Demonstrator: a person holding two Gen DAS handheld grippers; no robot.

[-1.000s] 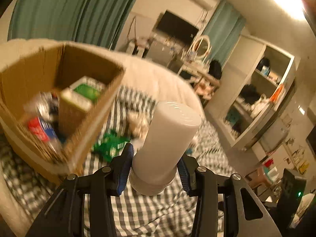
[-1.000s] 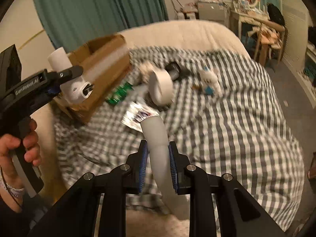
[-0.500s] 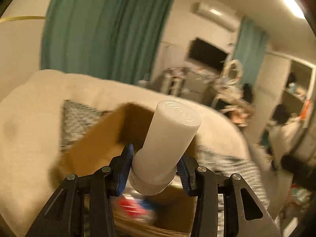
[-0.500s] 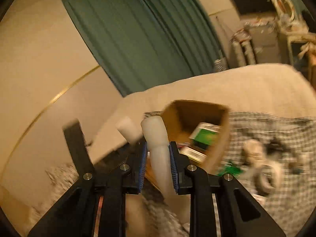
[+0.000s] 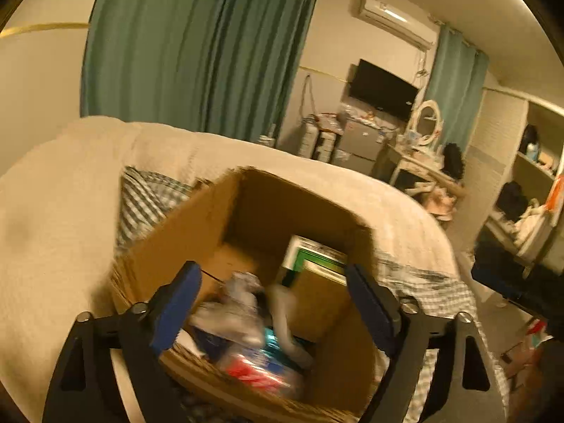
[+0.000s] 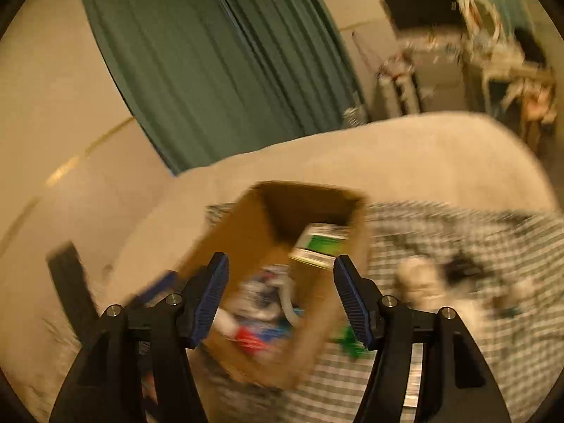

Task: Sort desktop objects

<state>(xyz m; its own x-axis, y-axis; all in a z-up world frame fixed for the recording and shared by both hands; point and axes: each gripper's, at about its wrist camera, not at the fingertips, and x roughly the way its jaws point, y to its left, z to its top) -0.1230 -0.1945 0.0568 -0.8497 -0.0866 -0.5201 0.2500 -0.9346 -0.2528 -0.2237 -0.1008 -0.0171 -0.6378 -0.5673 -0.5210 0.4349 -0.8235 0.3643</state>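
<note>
An open cardboard box (image 5: 197, 232) (image 6: 246, 222) stands on the checked bed cover. Inside it lie a green and white carton (image 5: 313, 257) (image 6: 322, 243), a red and blue packet (image 5: 253, 370) and blurred pale items (image 5: 232, 310). My left gripper (image 5: 269, 299) hangs open just above the box's near side, nothing between its blue pads. My right gripper (image 6: 280, 299) is also open and empty, over the box's near edge. The left gripper's black body (image 6: 67, 278) shows at the left in the right wrist view.
Loose small objects (image 6: 419, 285) and a green packet (image 6: 352, 343) lie blurred on the checked cover (image 6: 458, 335) right of the box. A cream blanket (image 5: 53, 229) surrounds it. Teal curtains (image 5: 190, 53), a TV (image 5: 382, 90) and shelves (image 5: 528, 194) stand beyond the bed.
Both grippers have opened over the box. The white cylinder has left the left gripper and the white tube has left the right one; blurred pale shapes now sit among the box contents.
</note>
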